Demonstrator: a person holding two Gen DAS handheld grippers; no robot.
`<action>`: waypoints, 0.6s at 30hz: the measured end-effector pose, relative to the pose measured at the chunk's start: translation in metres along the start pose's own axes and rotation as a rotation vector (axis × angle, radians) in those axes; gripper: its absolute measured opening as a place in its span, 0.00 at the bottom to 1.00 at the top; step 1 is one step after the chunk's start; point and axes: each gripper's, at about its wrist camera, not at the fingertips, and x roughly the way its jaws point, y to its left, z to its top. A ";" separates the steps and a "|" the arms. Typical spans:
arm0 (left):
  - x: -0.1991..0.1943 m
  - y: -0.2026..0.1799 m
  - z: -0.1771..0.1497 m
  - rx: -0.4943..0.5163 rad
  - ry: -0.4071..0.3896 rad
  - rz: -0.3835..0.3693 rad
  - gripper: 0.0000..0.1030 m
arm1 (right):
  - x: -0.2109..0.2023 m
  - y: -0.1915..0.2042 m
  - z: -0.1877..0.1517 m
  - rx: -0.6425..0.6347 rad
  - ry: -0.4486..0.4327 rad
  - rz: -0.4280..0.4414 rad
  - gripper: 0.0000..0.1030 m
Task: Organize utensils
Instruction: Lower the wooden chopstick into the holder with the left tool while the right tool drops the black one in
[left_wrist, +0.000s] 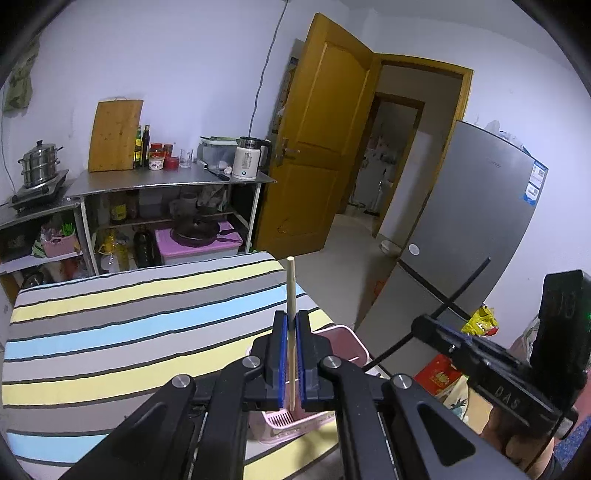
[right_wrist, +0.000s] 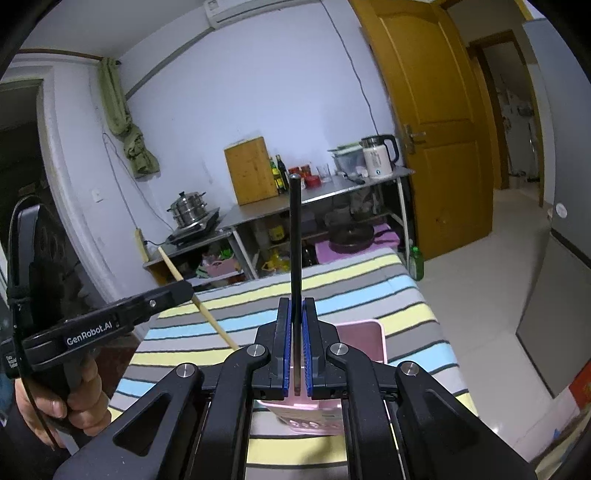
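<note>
My left gripper (left_wrist: 291, 325) is shut on a pale wooden chopstick (left_wrist: 290, 288) that stands upright between its blue pads. It also shows in the right wrist view (right_wrist: 207, 310), slanting out of the left gripper (right_wrist: 184, 291). My right gripper (right_wrist: 297, 310) is shut on a black chopstick (right_wrist: 295, 236), held upright; in the left wrist view the black chopstick (left_wrist: 461, 288) slants through the right gripper (left_wrist: 424, 325). A pink slotted utensil basket (left_wrist: 347, 339) sits on the striped table below both grippers and shows in the right wrist view (right_wrist: 362, 332).
The striped cloth table (left_wrist: 129, 325) lies ahead. Behind it stand a steel shelf (left_wrist: 166, 181) with a cutting board, bottles and a kettle, a stove with a steamer pot (left_wrist: 38, 166), an open wooden door (left_wrist: 325, 140) and a grey fridge (left_wrist: 469, 221).
</note>
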 end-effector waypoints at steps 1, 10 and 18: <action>0.007 0.002 -0.002 -0.002 0.004 0.002 0.04 | 0.004 -0.002 -0.002 0.004 0.009 -0.002 0.05; 0.048 0.021 -0.031 -0.035 0.087 0.010 0.04 | 0.044 -0.013 -0.027 0.023 0.104 -0.021 0.05; 0.062 0.033 -0.053 -0.055 0.131 0.023 0.04 | 0.065 -0.021 -0.042 0.043 0.170 -0.031 0.05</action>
